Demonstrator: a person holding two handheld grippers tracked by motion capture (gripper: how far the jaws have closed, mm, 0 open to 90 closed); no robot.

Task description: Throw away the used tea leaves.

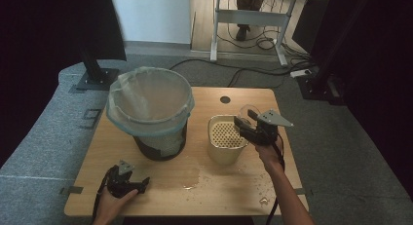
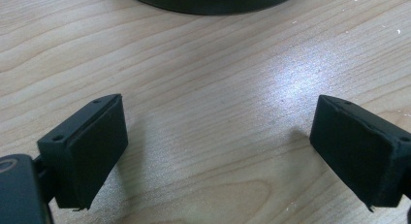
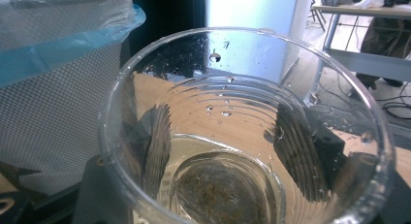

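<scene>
clear ribbed plastic cup (image 3: 242,132), wet; matt wood-grain table (image 2: 203,78).

Cup (image 3: 242,132) base cut off below

No text, label, brand, number or sign can be read in any of the three views. The clear plastic cup (image 3: 242,132), the lined waste bin (image 1: 151,110), the cream strainer container (image 1: 226,137) and the wooden table (image 1: 219,186) are all seen unmarked. Nothing legible is found on the black pads (image 2: 92,151) of the left gripper either.
</scene>
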